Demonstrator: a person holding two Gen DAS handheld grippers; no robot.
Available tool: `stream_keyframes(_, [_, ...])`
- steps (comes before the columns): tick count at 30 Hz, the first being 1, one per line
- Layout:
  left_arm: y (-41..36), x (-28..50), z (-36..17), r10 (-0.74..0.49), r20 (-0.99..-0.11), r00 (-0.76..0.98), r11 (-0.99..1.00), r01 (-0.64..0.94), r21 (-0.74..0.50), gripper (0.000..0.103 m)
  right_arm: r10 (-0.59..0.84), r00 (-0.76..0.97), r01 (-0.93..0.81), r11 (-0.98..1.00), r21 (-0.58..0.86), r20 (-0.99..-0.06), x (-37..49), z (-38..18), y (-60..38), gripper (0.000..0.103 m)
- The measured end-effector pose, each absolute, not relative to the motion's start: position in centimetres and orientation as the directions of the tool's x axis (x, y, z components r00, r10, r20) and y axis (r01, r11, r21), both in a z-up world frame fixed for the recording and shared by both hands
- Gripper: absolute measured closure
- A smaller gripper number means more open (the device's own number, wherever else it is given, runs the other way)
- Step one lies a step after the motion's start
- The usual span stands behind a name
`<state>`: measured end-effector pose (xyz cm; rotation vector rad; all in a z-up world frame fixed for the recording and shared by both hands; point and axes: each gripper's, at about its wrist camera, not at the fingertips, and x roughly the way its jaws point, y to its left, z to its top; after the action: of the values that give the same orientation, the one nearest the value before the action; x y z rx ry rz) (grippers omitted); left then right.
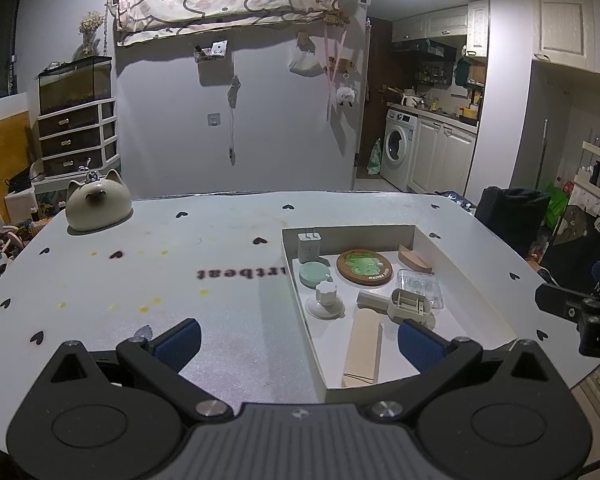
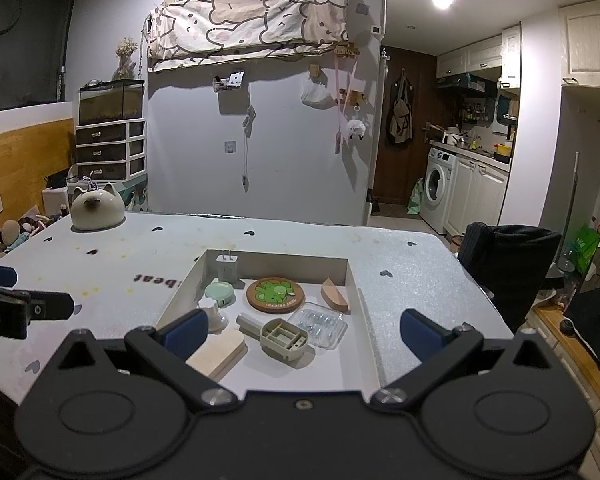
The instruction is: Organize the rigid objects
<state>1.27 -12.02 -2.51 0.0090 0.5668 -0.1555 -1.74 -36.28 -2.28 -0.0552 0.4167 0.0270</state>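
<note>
We hold our left gripper (image 1: 298, 344) and right gripper (image 2: 304, 334) wide open, side by side, holding nothing.

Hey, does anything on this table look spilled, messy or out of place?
Yes: yellowish stains dot the tablecloth left of the white tray. Inside it, the beige plastic holder lies askew, overlapping the clear case.

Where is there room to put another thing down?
Bare table stretches between the cat-shaped jar and the tray. Inside the tray, the strip along its right wall is free. Its left and middle are crowded around the coaster.
</note>
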Motion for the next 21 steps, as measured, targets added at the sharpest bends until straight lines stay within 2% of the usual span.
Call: stream_keyframes(21, [-12.19,1.20,-2.38,-0.145,-0.532,0.835,0.988,0.149,-0.034,0.000,0.012,0.917,-0.034,0.998,-0.047,-0.399,-1.85,-1.88,-36.36,0.000])
